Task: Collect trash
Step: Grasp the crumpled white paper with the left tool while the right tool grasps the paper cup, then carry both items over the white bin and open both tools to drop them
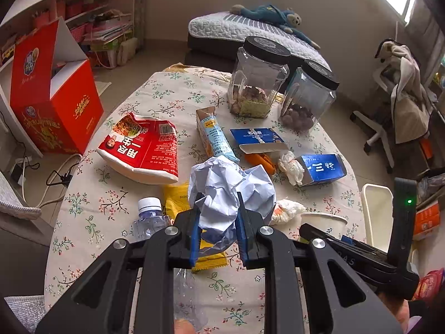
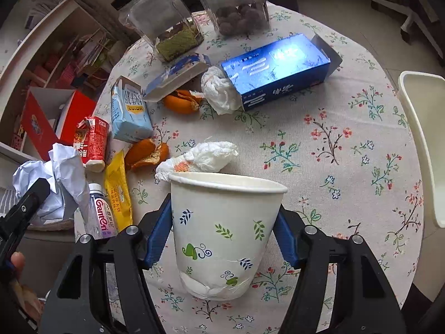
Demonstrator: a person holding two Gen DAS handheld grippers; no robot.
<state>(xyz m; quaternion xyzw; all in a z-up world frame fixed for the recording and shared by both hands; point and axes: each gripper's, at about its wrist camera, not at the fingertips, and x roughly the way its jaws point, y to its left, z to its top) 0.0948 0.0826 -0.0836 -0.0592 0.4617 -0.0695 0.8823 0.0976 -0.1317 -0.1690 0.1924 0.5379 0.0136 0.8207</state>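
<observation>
My left gripper (image 1: 219, 197) is shut on a crumpled white paper ball (image 1: 228, 178), held a little above the floral tablecloth (image 1: 155, 94). The same ball (image 2: 64, 172) shows at the left edge of the right wrist view. My right gripper (image 2: 224, 203) has a white paper cup (image 2: 222, 222) with leaf prints between its blue pads (image 2: 158, 233), and both pads touch its sides. The cup stands upright on the cloth. Other litter lies around: a crushed red noodle cup (image 1: 141, 150), a light-blue milk carton (image 1: 214, 136), a blue box (image 2: 278, 69), tissues (image 2: 208, 153), orange peel (image 2: 147, 153), a yellow wrapper (image 2: 118, 192) and a water bottle (image 2: 100, 214).
Two clear jars with black lids (image 1: 258, 80) (image 1: 308, 97) stand at the table's far side. A white bin (image 2: 425, 139) stands just past the right edge of the table. A red carton (image 1: 52, 91) and cables are on the floor to the left. A bed and a chair are beyond.
</observation>
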